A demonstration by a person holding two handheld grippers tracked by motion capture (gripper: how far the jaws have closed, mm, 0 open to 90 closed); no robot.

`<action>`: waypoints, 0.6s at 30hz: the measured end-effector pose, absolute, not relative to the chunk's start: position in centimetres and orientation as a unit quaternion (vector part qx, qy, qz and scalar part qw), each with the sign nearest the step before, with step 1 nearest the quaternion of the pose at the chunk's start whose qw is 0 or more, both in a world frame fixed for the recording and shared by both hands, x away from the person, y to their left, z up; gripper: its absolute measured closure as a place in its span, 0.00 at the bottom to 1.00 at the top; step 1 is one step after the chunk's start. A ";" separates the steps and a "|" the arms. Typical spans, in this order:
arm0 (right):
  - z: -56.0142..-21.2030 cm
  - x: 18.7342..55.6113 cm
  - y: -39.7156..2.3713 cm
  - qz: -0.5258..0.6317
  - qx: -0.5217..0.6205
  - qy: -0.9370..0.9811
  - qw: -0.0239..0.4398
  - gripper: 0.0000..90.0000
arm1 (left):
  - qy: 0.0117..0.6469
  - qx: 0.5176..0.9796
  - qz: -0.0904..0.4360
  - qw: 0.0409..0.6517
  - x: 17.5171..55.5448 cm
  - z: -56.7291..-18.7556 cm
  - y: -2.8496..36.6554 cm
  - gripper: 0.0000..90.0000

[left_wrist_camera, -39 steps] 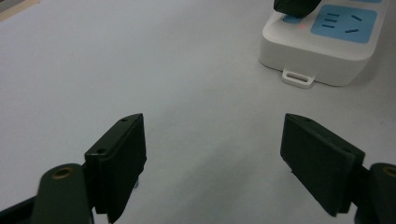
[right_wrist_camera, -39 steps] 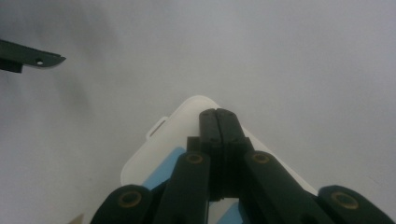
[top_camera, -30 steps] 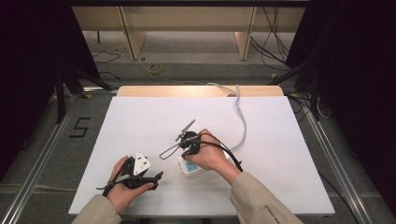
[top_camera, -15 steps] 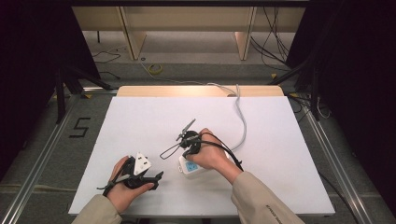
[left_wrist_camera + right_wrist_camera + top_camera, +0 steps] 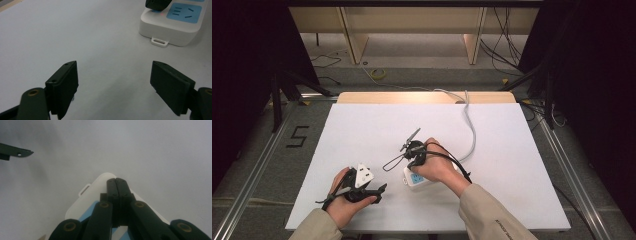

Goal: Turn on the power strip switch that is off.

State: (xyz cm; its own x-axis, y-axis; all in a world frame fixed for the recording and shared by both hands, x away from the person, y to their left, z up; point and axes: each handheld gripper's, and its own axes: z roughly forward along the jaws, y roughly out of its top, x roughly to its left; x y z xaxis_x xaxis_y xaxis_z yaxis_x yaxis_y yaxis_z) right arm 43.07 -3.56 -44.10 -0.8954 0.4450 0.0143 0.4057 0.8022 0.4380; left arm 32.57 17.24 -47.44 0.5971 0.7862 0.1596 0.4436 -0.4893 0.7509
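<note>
So, right gripper (image 5: pixel 117 181) had its fingers pressed together, tips down on the near end of the white power strip (image 5: pixel 418 179) mid-desk (image 5: pixel 362 130), left gripper (image 5: pixel 113 82) resting nearby, fingers spread wide, nothing between them, strip's cable (image 5: pixel 470 125) trailing off the far edge.

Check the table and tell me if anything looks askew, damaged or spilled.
Nothing stands out. The white power strip lies flat on the table, intact, with its cable running off the far edge. The right gripper, jaws shut, rests on it; the left gripper is open.
</note>
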 end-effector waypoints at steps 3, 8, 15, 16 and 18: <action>-44.2 43.1 -3.5 0.221 0.228 0.947 0.040 1.00 | 0.372 0.826 0.251 0.341 32.6 -47.4 17.2 0.25; -44.3 43.0 -3.3 0.227 0.225 0.947 0.046 1.00 | 0.373 0.826 0.252 0.341 32.5 -47.4 17.3 0.25; -44.4 43.1 -3.6 0.234 0.227 0.944 0.041 1.00 | 0.372 0.826 0.252 0.340 32.5 -47.4 17.3 0.25; -44.4 43.1 -3.6 0.234 0.229 0.944 0.040 1.00 | 0.372 0.826 0.252 0.340 32.5 -47.4 17.3 0.25; -44.4 43.1 -3.6 0.233 0.229 0.944 0.037 1.00 | 0.373 0.825 0.252 0.341 32.6 -47.4 17.3 0.25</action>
